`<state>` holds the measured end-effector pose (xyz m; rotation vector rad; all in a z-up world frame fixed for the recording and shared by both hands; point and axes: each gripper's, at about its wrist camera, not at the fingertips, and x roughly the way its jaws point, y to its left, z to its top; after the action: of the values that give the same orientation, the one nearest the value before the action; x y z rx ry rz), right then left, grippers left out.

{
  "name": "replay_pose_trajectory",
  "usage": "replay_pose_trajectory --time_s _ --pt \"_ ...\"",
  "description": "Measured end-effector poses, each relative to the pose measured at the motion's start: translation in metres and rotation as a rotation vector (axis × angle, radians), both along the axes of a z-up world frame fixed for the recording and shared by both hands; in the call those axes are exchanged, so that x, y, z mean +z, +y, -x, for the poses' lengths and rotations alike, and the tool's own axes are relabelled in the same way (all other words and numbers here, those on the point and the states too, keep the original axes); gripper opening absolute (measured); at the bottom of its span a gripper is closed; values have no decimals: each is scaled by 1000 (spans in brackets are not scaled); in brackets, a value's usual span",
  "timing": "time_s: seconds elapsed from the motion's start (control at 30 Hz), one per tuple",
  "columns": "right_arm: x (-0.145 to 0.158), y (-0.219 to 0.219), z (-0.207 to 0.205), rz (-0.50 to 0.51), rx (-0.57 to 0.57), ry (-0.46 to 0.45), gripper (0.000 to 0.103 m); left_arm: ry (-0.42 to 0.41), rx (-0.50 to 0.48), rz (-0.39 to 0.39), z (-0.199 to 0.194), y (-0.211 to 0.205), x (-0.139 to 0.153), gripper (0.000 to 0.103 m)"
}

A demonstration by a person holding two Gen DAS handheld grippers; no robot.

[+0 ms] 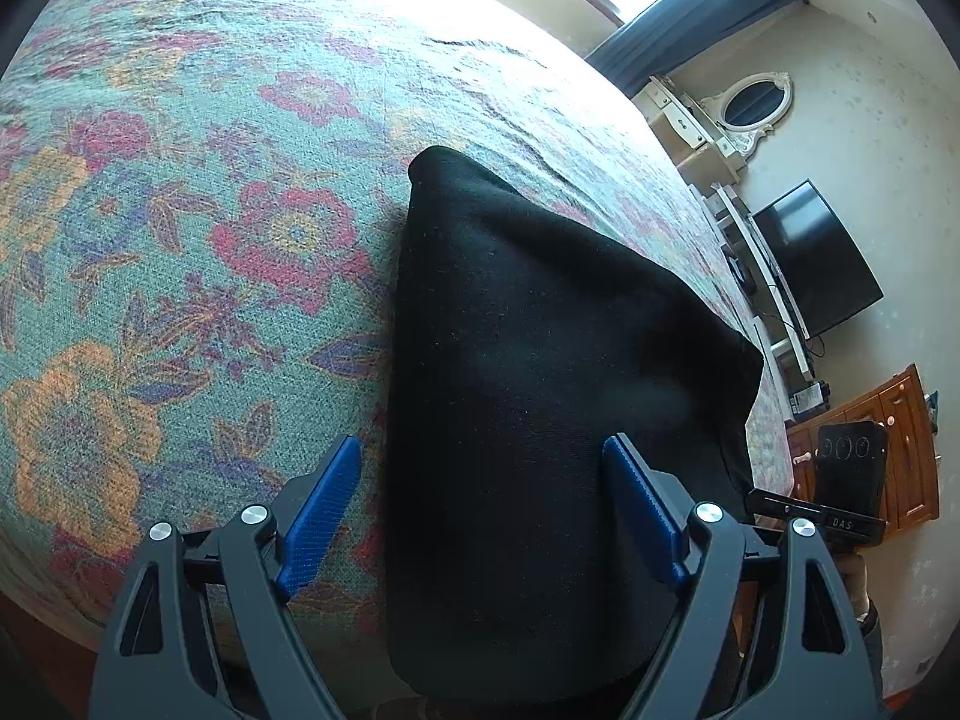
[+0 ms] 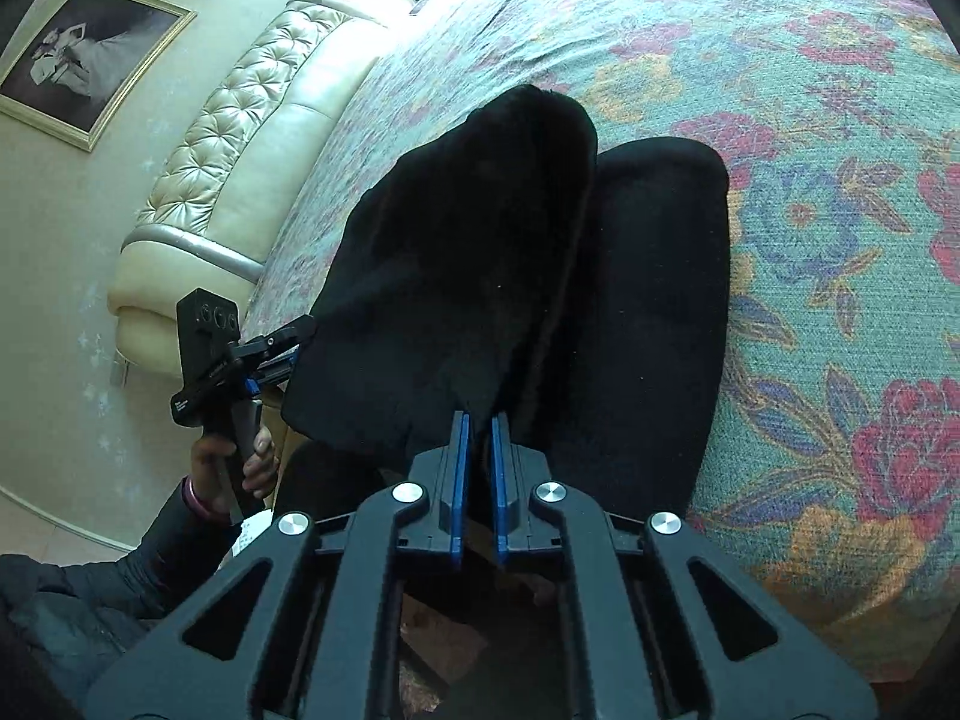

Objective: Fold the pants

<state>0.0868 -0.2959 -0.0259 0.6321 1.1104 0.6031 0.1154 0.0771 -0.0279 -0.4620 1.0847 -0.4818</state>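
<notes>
Each black claw (image 2: 477, 420) has blue pads (image 1: 321, 504), silver screws; dark sleeve (image 2: 144, 564), pink cuff

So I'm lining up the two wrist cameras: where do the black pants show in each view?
Left wrist view: the black pants fill the centre and lower middle, lying between the open left gripper fingers.
Right wrist view: the pants sit in the centre, just beyond the shut right gripper, with one layer raised on the left.
Shared landmark: the floral bedspread under the pants.
</notes>
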Motion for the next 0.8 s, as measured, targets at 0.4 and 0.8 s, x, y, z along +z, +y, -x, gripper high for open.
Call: replay_pose_trajectory --time_s 0.4,0.8 --pt "0 -47 2 -203 -196 19 67 -36 68 -8 -1 15 6 81" --pt "7 -32 -46 -124 -228 -57 67 15 94 50 -1 28 -8 82"
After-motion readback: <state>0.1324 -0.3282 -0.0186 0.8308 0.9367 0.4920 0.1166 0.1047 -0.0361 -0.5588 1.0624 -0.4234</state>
